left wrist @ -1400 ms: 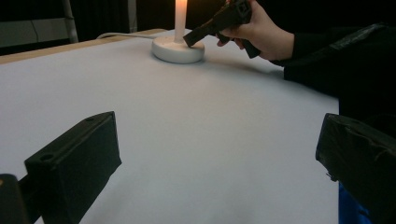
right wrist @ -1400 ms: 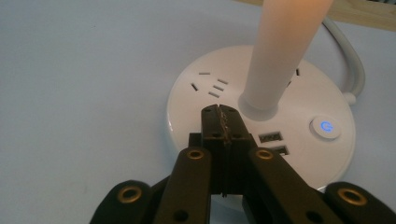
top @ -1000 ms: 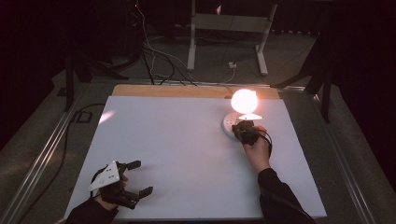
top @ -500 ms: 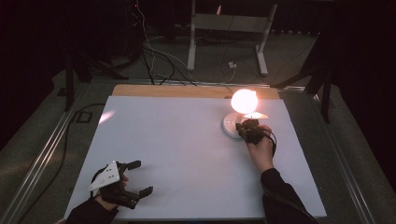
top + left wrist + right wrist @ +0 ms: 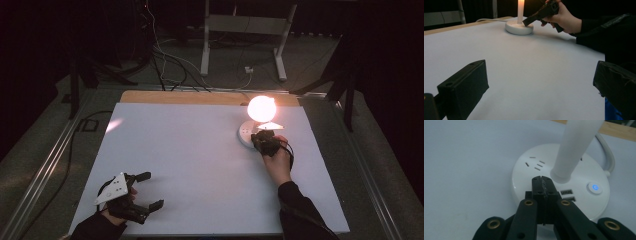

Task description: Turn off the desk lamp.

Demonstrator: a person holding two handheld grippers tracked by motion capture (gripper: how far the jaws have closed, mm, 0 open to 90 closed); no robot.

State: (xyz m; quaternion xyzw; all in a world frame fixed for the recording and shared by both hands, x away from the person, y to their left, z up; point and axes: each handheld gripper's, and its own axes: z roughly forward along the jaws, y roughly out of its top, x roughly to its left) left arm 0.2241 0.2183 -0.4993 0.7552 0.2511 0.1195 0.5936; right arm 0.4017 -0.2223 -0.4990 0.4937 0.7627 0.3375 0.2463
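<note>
A lit lamp glows orange at its round globe (image 5: 261, 108), far right on the table. Its white stem (image 5: 574, 147) rises from a round white base (image 5: 536, 167) with socket slots, two USB ports (image 5: 567, 193) and a power button (image 5: 595, 187) lit blue. My right gripper (image 5: 540, 181) is shut with nothing between the jaws; its tips hover over the base (image 5: 245, 134) just in front of the stem, left of the button. Whether they touch the base I cannot tell. My left gripper (image 5: 151, 190) rests open at the near left corner, holding nothing (image 5: 539, 85).
A white sheet (image 5: 200, 150) covers the table, with a wooden strip along the far edge. The lamp's white cable (image 5: 610, 157) runs off behind the base. Beyond the table, cables and a metal stand (image 5: 245, 30) sit on the dark floor.
</note>
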